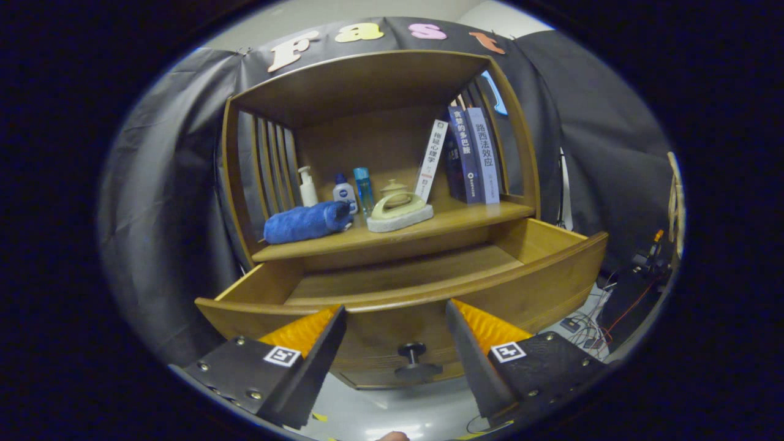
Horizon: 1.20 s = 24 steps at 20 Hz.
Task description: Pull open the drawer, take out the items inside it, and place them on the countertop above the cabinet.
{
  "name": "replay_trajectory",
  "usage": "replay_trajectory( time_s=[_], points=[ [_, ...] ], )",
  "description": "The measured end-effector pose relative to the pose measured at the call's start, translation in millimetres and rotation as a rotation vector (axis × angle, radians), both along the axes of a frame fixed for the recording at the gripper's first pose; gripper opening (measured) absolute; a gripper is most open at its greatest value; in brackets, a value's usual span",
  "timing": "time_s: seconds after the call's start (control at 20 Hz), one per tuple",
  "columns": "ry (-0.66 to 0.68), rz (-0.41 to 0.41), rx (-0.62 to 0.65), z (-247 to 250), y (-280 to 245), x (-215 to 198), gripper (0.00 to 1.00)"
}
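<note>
Tongs [395,334] level, spread wide, gripping nothing. Drawer [429,294] pulled out w/ knob [412,351] between fingers; towel [306,222] at 11 o'clock.

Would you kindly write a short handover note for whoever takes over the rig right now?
Gripper: open, empty, fingers spread either side of the drawer knob.
Drawer: pulled open; the visible floor looks bare.
Countertop: holds a blue towel, bottles, a ceramic piece and books.
Done: drawer opened.
Left: check the drawer's near end, hidden behind its front panel, for remaining items.
</note>
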<state>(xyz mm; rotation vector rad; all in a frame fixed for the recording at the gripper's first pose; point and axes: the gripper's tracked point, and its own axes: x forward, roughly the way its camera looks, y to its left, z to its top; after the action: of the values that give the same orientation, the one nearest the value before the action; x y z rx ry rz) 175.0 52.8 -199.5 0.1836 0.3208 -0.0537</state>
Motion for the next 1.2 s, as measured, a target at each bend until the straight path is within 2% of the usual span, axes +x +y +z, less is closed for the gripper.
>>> replay_trajectory(
  time_s=[0.35, 0.75, 1.2],
  points=[
    [0.0, -0.011, 0.016, 1, 0, 32, 0.99],
    [0.002, -0.01, 0.04, -6, 3, 98, 0.99],
    [0.002, -0.008, 0.065, -12, 3, 149, 0.99]
  ],
)
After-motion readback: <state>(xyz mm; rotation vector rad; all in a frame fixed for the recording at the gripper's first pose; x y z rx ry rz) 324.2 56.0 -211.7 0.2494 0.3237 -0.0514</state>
